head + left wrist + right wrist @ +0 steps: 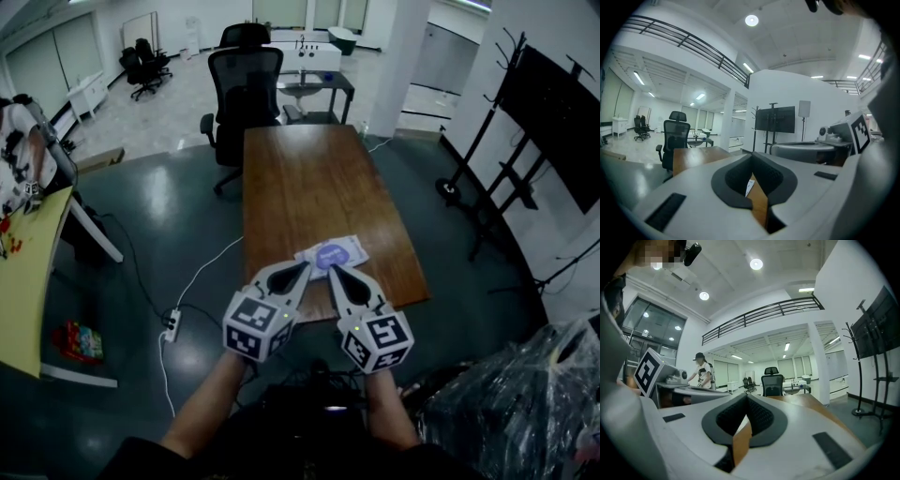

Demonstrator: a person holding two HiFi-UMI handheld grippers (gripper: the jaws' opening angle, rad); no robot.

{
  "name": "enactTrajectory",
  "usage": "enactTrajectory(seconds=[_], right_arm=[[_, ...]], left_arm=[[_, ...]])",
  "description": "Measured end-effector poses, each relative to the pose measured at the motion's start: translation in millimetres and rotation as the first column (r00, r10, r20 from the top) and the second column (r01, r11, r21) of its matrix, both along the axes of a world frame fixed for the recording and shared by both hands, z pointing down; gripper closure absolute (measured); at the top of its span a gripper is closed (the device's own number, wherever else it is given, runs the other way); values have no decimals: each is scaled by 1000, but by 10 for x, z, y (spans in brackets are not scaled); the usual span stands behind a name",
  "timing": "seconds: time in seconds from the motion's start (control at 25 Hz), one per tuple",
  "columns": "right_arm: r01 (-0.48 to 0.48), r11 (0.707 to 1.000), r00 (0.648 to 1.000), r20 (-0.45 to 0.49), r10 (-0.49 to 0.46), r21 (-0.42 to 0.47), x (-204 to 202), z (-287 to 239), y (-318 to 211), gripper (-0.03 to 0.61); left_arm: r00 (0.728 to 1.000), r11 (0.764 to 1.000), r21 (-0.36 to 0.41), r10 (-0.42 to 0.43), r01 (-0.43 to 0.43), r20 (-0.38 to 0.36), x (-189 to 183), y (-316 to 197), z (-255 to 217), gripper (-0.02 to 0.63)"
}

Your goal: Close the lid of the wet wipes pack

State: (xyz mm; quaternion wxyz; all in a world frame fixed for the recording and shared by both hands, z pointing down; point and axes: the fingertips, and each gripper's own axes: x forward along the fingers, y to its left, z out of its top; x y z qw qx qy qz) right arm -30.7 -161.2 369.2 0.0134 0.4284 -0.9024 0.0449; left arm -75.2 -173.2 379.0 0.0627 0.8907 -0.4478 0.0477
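The wet wipes pack [332, 253], pale with a purple label, lies flat near the front edge of the brown wooden table [309, 183]. Both hand-held grippers hover side by side just short of that edge, pointing at the pack. My left gripper [306, 268] is shut and empty, its tip just left of the pack's near corner. My right gripper [332, 270] is also shut and empty, its tip at the pack's near side. In the left gripper view a white sliver of the pack [749, 187] shows below the closed jaws. The lid's state is too small to tell.
A black office chair [242, 89] stands at the table's far end. A TV stand [553, 122] is at the right, a plastic-wrapped heap [511, 403] at the bottom right. A power strip [172, 324] with cable lies on the floor left, beside a yellow table [28, 272]. A person [704, 373] stands nearby.
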Motion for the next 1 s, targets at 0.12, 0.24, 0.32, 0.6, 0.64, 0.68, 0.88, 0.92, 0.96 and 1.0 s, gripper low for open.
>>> enactTrajectory(seconds=[0.12,0.24,0.32,0.6,0.64,0.68,0.88,0.92,0.96,1.0], right_arm=[[-8,1000,1000,1,8,6,-27,-23,97,568],[-13,1000,1000,5,13,10,-52,-28,139,568],[-16,1000,1000,3,16,14,-73,-34,153,568],[-10,1000,1000,1,10,10,-82,-12,187,568],[-14,1000,1000,-1,14,9,-70,-20,187,568],[-17,1000,1000,-2,17,10,-59,-27,187,569],[-14,1000,1000,-1,14,15,-48,-14,144,568],[-11,1000,1000,-1,11,17,-55,-14,141,568],[-8,1000,1000,-1,8,18,-61,-14,140,569],[-7,1000,1000,-2,7,18,-62,-14,139,568]], left_arm=[[1000,1000,-4,16,-16,-4,-6,102,8,607],[1000,1000,1,22,-22,1,-34,142,15,607],[1000,1000,3,28,-28,-7,-38,157,5,607],[999,999,4,32,-32,-17,-38,194,6,607],[999,999,4,32,-31,-17,-35,192,7,607],[999,999,4,32,-32,-18,-30,190,5,607],[999,1000,4,31,-31,-5,-40,137,82,607],[999,999,3,33,-33,-9,-39,137,75,607],[999,999,1,35,-35,-15,-34,142,61,607],[999,999,0,36,-36,-16,-31,145,54,607]])
